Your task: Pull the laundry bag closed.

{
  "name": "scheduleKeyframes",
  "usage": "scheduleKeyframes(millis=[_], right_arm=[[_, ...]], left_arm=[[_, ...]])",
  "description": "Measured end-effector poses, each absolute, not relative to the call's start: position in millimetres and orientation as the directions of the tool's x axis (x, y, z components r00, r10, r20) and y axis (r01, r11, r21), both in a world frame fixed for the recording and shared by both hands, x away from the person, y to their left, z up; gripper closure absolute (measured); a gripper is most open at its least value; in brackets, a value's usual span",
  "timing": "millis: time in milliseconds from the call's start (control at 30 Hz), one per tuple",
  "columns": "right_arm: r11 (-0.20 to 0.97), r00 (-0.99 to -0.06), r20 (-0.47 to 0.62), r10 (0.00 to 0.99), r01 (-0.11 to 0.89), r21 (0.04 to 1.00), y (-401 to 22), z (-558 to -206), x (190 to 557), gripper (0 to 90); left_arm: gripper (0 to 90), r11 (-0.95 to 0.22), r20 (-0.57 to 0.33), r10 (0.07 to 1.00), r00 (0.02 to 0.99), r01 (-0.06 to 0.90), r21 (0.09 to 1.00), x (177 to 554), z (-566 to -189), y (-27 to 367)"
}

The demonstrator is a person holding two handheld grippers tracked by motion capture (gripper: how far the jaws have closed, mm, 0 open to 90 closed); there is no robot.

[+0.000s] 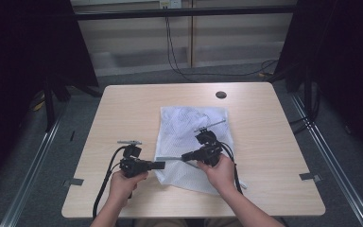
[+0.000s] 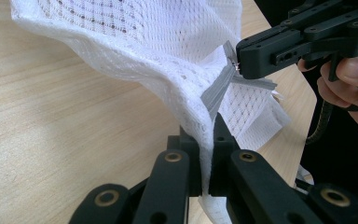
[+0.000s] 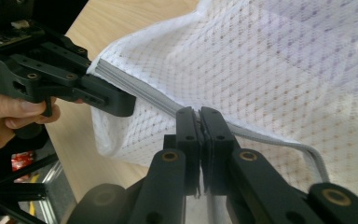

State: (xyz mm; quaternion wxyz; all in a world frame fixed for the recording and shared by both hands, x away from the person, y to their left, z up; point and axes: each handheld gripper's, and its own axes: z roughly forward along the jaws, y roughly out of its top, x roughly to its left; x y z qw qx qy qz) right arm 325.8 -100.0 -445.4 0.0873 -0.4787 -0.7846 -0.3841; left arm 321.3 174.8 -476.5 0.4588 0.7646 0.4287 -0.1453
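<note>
A white mesh bag [image 1: 191, 127] with a grey zipper [image 1: 170, 159] along its near edge lies on the wooden table [image 1: 132, 109]. My left gripper [image 1: 160, 165] is shut on the bag's left corner, and in the left gripper view its jaws [image 2: 206, 135] pinch the mesh just below the zipper's end [image 2: 216, 91]. My right gripper [image 1: 184, 156] is shut on the zipper a little further right, its jaws [image 3: 198, 114] clamping the grey tape [image 3: 270, 135]. The two gripper tips face each other, a short way apart, and the bag's edge [image 3: 261, 60] is lifted slightly off the table.
A dark round cable hole [image 1: 220, 94] sits near the table's far edge. Bare wood [image 2: 51, 116] lies left of the bag. Black curtains flank the table, and cables [image 1: 179, 66] run over the floor behind it.
</note>
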Motion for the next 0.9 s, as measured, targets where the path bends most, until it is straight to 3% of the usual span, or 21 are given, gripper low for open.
scheduleKeyframes(millis=[900], right_arm=[[0.246,-0.522,0.503,0.689,0.821,0.515,-109.8,-445.6,325.2,86.7]], left_arm=[[88.5,-0.210,-0.616,0.523,0.589,0.789,0.577,321.6,-476.7,175.6]])
